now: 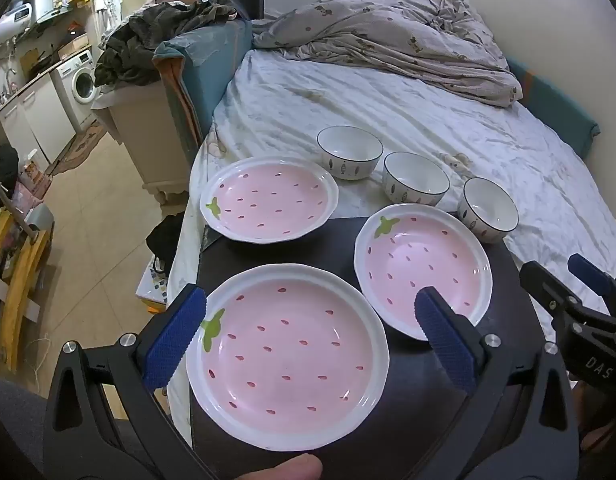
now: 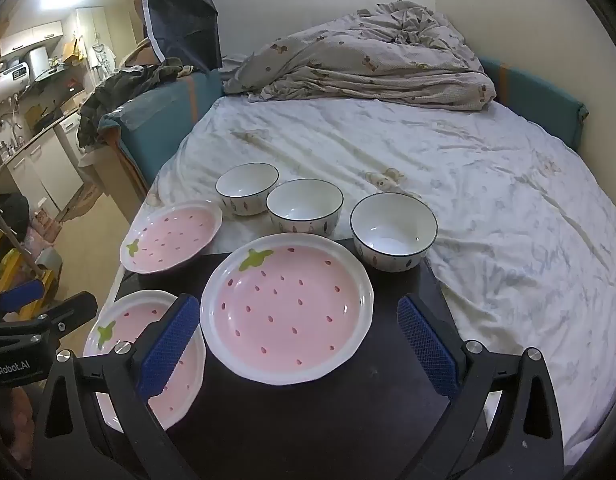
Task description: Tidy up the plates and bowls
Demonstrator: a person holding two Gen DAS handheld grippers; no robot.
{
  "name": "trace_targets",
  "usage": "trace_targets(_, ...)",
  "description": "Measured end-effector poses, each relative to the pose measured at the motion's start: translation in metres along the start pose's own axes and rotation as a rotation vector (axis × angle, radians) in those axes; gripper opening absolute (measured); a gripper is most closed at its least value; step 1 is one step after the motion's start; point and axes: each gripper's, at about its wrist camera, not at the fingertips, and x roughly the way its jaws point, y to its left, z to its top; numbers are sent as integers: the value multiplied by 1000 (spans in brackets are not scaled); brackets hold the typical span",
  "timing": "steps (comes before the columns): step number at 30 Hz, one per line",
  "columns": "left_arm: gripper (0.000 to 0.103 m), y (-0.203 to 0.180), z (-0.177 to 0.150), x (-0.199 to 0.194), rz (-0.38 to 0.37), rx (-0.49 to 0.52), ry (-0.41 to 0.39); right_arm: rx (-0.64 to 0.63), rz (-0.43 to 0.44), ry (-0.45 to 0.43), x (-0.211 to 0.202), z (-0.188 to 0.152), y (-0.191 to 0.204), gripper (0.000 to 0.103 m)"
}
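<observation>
So nothing's been stacked yet. Three pink strawberry plates sit spread out: the near plate [image 1: 286,356] and the right plate [image 1: 422,270] lie on a dark board [image 1: 508,280], while the far plate [image 1: 268,200] hangs half off it onto the bedsheet [image 1: 388,112]. Three white bowls sit in a row behind them: the left bowl [image 1: 350,152] and middle bowl [image 1: 415,178] on the sheet, the right bowl [image 1: 488,210] at the board's edge.

The left gripper [image 1: 310,324] hovers over the near plate, jaws wide apart and empty. Same for the right gripper [image 2: 298,336] over the right plate.

My worry: those rims are glossy and thin, so a shallow pinch could slip. And anything set down on the soft sheet could tip, especially that half-on far plate.
</observation>
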Motion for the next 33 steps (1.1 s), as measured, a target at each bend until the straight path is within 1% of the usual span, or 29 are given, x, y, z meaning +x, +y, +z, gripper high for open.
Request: trace_targets(33,103,-2,-2,0,-3,-2,-3,0,6,13,2,0,0,102)
